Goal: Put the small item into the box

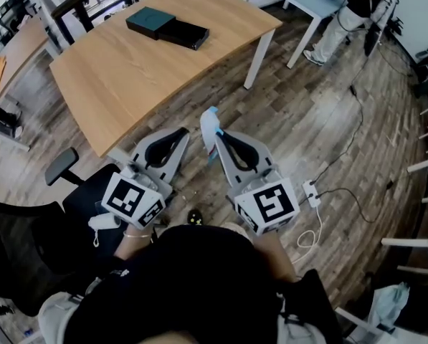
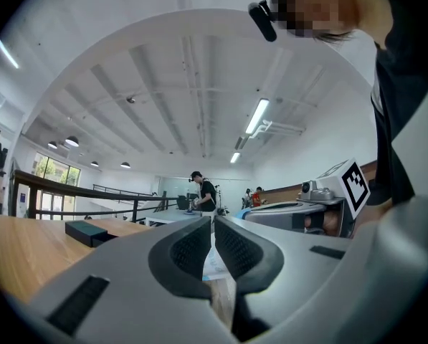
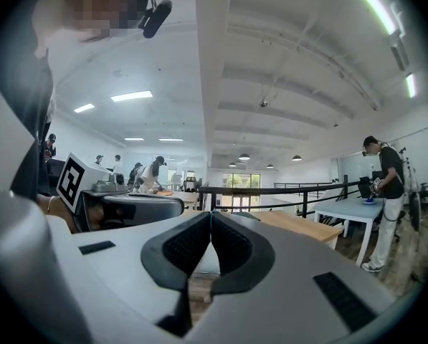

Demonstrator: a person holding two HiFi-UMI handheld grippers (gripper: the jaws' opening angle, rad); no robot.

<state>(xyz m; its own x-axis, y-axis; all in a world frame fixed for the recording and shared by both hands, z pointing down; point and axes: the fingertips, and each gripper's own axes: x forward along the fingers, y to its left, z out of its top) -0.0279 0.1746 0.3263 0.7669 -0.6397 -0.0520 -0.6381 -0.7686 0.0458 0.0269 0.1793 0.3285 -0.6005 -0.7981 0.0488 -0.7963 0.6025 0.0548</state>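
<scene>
A dark teal box point(image 1: 150, 21) lies beside a black flat part point(image 1: 187, 34) at the far side of the wooden table point(image 1: 127, 77); the left gripper view shows the box point(image 2: 88, 231) at far left. Both grippers are held low over the floor, short of the table's near edge. My right gripper point(image 1: 216, 136) is shut on a small white and light-blue item point(image 1: 210, 122) that sticks up past its tips; it shows pale between the jaws point(image 3: 205, 262). My left gripper point(image 1: 181, 135) is shut, with nothing seen in it. The item point(image 2: 219, 262) appears beyond its tips.
A black office chair point(image 1: 27, 228) stands at the left by my legs. A white power strip with cable point(image 1: 310, 192) lies on the wood floor to the right. A person point(image 1: 346, 9) stands at a pale blue table at the top right. White table legs point(image 1: 260, 56) are ahead.
</scene>
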